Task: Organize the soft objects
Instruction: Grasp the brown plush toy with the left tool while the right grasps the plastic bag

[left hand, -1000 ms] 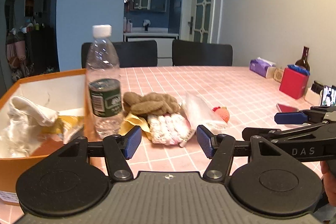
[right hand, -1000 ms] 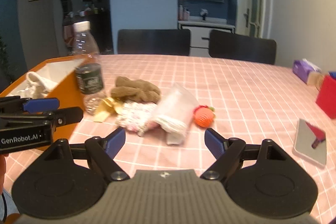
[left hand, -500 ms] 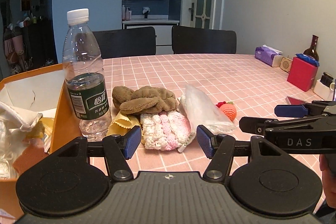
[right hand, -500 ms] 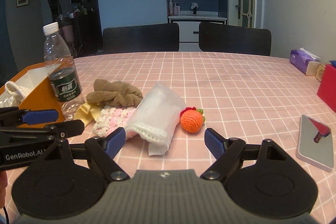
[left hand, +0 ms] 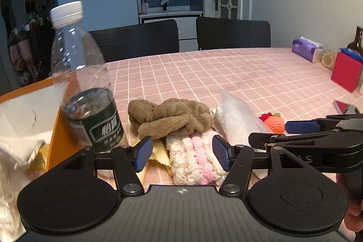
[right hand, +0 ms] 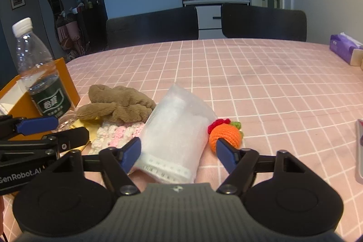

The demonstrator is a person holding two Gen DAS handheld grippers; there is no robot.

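Note:
A pile of soft things lies on the pink checked tablecloth: a brown plush piece [left hand: 170, 117] [right hand: 118, 104], a pink-and-white crocheted cloth [left hand: 195, 155] [right hand: 118, 132], a yellow cloth [left hand: 160, 154], a white mesh pouch [left hand: 236, 118] [right hand: 177, 130] and an orange crocheted carrot [left hand: 274, 124] [right hand: 224, 135]. My left gripper [left hand: 181, 154] is open, its jaws on either side of the crocheted cloth. My right gripper [right hand: 179, 155] is open around the near end of the white pouch. Neither holds anything.
An orange box [left hand: 56, 128] with white cloth inside stands at the left, a clear water bottle [left hand: 84, 83] [right hand: 38, 76] beside it. A red box [left hand: 346, 74], a tissue pack [left hand: 306, 50] and a phone [right hand: 359, 149] are at the right. Two black chairs stand behind the table.
Both grippers have moved forward and down toward the pile. The left jaws now flank the crocheted cloth and the right jaws flank the white pouch. Both stayed open.

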